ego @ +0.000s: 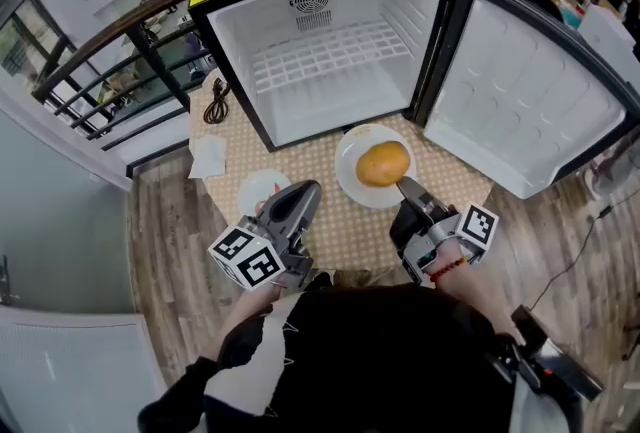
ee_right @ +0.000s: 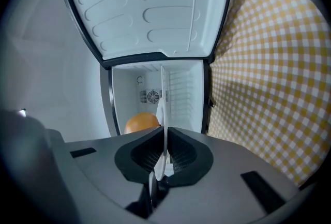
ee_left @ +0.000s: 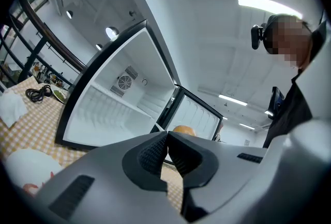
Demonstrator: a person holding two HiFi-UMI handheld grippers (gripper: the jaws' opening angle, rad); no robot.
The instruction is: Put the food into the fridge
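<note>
- My right claw (ego: 404, 185) is clenched on the near rim of a white plate (ego: 347, 164) that carries a round golden bun (ego: 383, 163).
- The plate is outside the open mini fridge (ego: 240, 51), just in front of it. I cannot tell whether it rests on the checked worktop (ego: 350, 226).
- The fridge door (ego: 520, 101) stands wide to the right.
- My left claw (ego: 306, 191) is clenched on nothing, near a smaller white plate (ego: 258, 191).
- A napkin (ego: 208, 159) and a black cable (ego: 216, 103) lie left of the fridge.

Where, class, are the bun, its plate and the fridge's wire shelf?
bun (ego: 383, 163), head view, middle of its top.
plate (ego: 349, 183), head view, bare left rim.
wire shelf (ego: 330, 56), head view, middle of the rack.
</note>
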